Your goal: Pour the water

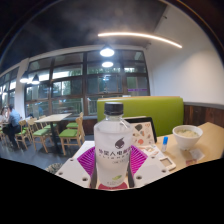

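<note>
The gripper (113, 170) is clenched on a clear water bottle (113, 143), its pink pads (131, 163) pressing both sides of the labelled body. The bottle stands upright with a white cap, and at two o'clock beyond it a pale bowl (187, 134) rests on the surface (205, 148)

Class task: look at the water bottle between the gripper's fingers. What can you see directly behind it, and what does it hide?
Behind the water bottle a dark tablet-like item stands before a green bench back. The bottle covers that item's other side and the table directly behind it.
</note>
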`<state>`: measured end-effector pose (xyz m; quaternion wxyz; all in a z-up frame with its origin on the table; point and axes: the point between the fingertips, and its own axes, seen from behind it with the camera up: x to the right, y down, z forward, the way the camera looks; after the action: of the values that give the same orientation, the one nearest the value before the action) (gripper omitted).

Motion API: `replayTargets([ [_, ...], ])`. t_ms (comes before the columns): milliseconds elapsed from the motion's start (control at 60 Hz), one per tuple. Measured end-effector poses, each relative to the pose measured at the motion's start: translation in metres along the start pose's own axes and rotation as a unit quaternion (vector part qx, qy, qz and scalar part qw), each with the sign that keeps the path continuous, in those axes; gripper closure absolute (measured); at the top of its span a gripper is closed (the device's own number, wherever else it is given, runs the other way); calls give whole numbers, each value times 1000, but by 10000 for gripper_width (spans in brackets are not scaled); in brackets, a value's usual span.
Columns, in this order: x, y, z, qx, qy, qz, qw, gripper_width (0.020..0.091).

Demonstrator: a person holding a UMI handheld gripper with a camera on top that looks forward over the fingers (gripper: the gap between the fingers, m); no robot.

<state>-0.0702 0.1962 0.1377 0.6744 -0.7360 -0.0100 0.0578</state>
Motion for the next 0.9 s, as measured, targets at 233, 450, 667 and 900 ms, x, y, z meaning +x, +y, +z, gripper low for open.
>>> replayTargets([
  [233, 0, 47, 16, -29, 0, -17, 999, 677],
  [450, 2, 65, 19, -49, 15, -52, 997, 669],
  [667, 4, 65, 17, -56, 16, -45, 997, 576],
  [900, 9, 57, -14, -74, 10, -95, 993, 261],
])
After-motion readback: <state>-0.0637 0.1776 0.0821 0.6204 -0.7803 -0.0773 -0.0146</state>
